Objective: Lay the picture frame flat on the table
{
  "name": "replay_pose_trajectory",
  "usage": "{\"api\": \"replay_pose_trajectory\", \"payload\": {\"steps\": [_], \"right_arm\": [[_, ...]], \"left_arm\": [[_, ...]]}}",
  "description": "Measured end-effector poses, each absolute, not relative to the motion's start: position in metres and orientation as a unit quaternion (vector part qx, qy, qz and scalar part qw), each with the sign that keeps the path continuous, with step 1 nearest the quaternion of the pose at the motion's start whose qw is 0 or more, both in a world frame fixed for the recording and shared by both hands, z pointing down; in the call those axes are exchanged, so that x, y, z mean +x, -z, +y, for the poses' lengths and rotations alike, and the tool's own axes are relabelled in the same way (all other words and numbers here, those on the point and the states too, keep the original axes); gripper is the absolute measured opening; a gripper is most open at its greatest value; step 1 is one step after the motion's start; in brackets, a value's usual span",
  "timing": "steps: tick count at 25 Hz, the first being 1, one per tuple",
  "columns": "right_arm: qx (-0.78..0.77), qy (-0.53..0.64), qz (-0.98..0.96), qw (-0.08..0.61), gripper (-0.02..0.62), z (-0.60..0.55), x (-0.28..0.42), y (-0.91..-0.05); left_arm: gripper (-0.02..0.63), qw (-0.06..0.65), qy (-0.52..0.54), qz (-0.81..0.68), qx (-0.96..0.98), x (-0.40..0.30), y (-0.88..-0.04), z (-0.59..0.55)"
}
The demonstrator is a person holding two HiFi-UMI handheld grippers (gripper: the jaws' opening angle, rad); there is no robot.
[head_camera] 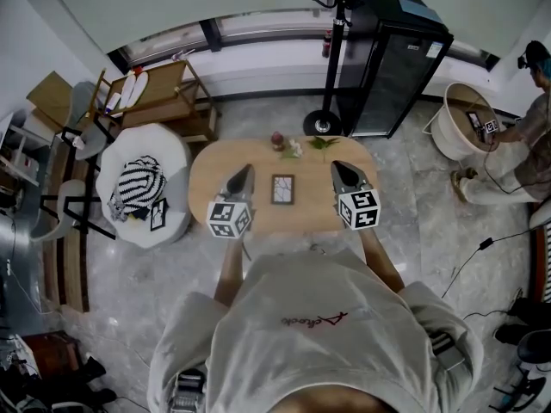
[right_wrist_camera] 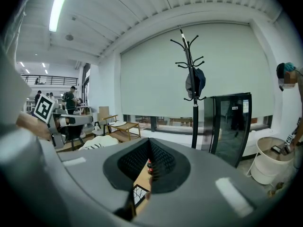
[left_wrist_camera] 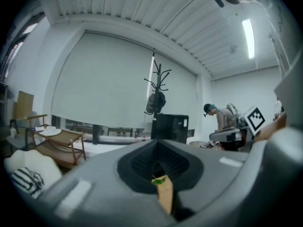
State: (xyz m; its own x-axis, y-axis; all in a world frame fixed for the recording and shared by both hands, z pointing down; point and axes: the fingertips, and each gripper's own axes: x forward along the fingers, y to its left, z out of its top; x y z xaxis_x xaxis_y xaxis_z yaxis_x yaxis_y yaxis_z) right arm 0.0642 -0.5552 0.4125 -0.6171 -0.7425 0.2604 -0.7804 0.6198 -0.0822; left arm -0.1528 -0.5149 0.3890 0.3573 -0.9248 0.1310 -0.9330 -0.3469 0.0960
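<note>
Holding a gripper in each hand, the person stands at the near edge of an oval wooden table [head_camera: 215,166], with a pale shirt [head_camera: 318,334] filling the bottom of the head view. The left gripper [head_camera: 246,172] hovers over the table's left half with its jaws pressed together and nothing between them. Its own view shows only a thin slit, with a strip of tabletop and a green leaf [left_wrist_camera: 159,179] beyond it. The right gripper [head_camera: 337,167] hovers over the right half, its jaws likewise closed and empty.

The frame [head_camera: 282,188] lies between the two grippers, near the middle of the table. It is apart from both and about level with their tips. It seems to lie flat on the wood, face up, with its long side running away from the person. Neither gripper touches it.

At the table's far edge sit a small red thing [head_camera: 277,138] and some green sprigs [head_camera: 323,143], too small to name. Left of the table is a white round chair [head_camera: 172,157] with a striped cushion [head_camera: 138,186] on it. Beyond the table stand a coat stand [head_camera: 324,124] and a black cabinet [head_camera: 396,67] against the window wall. At far right another person [head_camera: 529,149] bends over a white tub [head_camera: 461,132].
</note>
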Motion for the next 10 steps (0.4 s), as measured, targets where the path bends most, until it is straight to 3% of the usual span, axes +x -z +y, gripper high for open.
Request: {"api": "replay_pose_trajectory", "payload": {"steps": [10], "right_arm": [[0.418, -0.092, -0.898, 0.103, 0.003, -0.5589, 0.0608, -0.4119]], "left_arm": [[0.0, 0.078, -0.027, -0.571, 0.817, -0.1538, -0.3914, -0.5178]]}}
